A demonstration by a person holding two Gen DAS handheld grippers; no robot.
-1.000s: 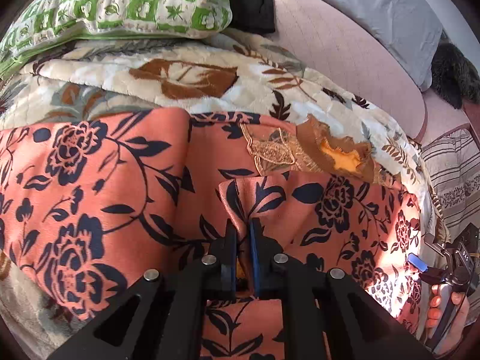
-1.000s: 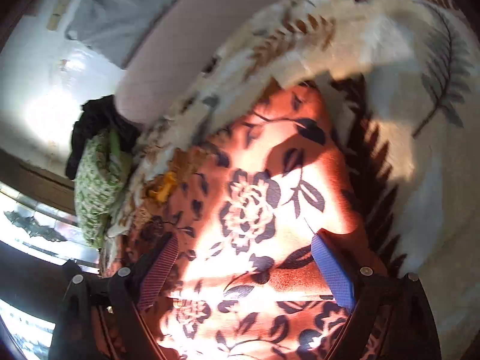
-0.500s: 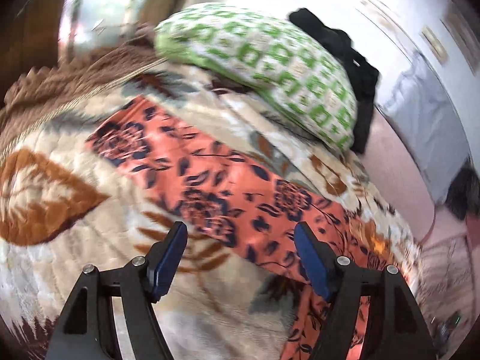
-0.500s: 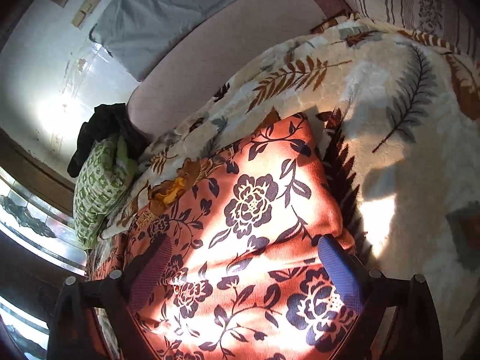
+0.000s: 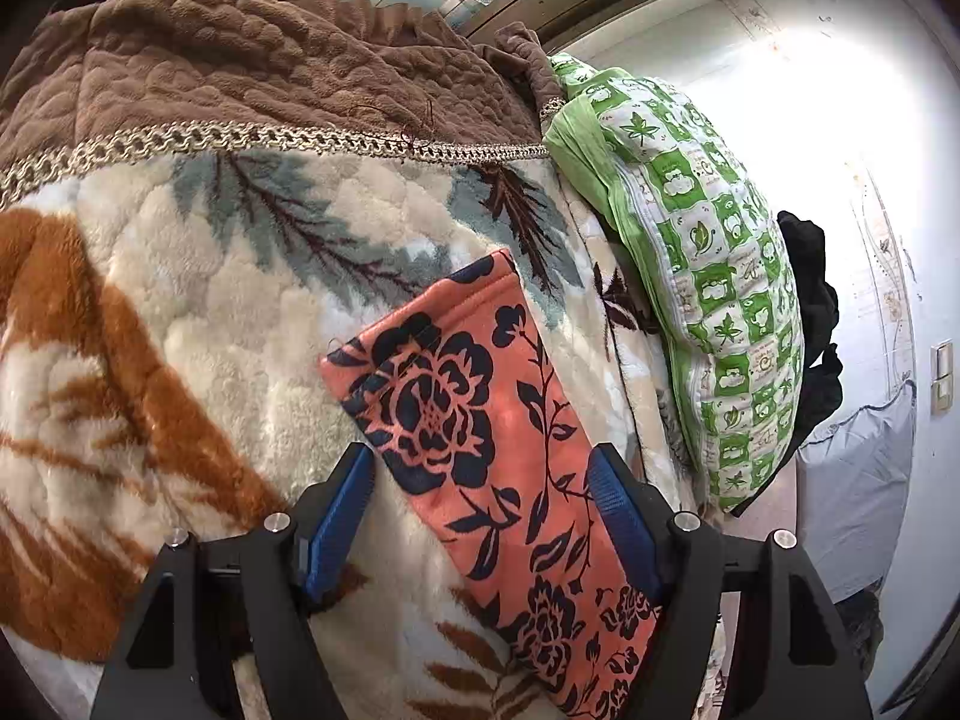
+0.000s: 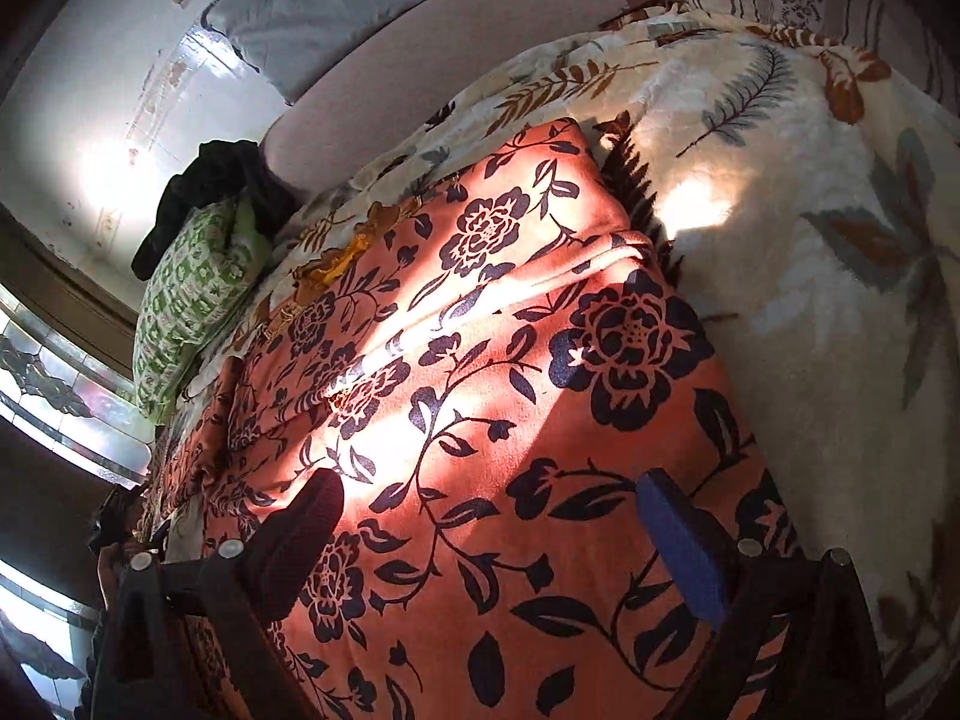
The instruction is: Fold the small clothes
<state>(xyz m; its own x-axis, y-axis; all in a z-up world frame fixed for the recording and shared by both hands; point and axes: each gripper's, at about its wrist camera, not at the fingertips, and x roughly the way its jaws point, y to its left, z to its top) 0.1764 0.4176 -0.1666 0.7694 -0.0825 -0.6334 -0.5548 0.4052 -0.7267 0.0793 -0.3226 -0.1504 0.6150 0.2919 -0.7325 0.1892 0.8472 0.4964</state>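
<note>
No brand, label or writing can be read on anything here.

A soft orange cloth garment with dark blue flowers and vines [image 5: 480, 420] is laid flat on a fluffy cream bed blanket with brown and grey leaf shapes [image 5: 180, 312]. In the left wrist view one long, narrow end of the garment is seen, with a stitched hem at its far edge. It is stretched out toward a puffy pillow with green and white squares [image 5: 708, 276]. A brown quilted cover with a shiny braided trim [image 5: 270, 72] is bunched up behind the blanket. A black bundle of cloth [image 5: 810, 300] is tucked behind the pillow.

The left tool [image 5: 480, 516] is held over the narrow end with its two blue ribbed pads [image 5: 339, 516] well apart. Its jaws have just been opened, and the cloth under them is not pinched.

In the right wrist view the wide part of the garment [image 6: 510, 390] is seen, with a folded layer laid across it and a raised crease through the middle. Bright sun patches are thrown over the fuzzy cloth. The right tool [image 6: 486, 540] is held above it, spread wide, its jaws also just opened a little more. Nothing is gripped by it. A smooth pink rounded bed edge [image 6: 420, 72] is seen beyond the blanket.
</note>
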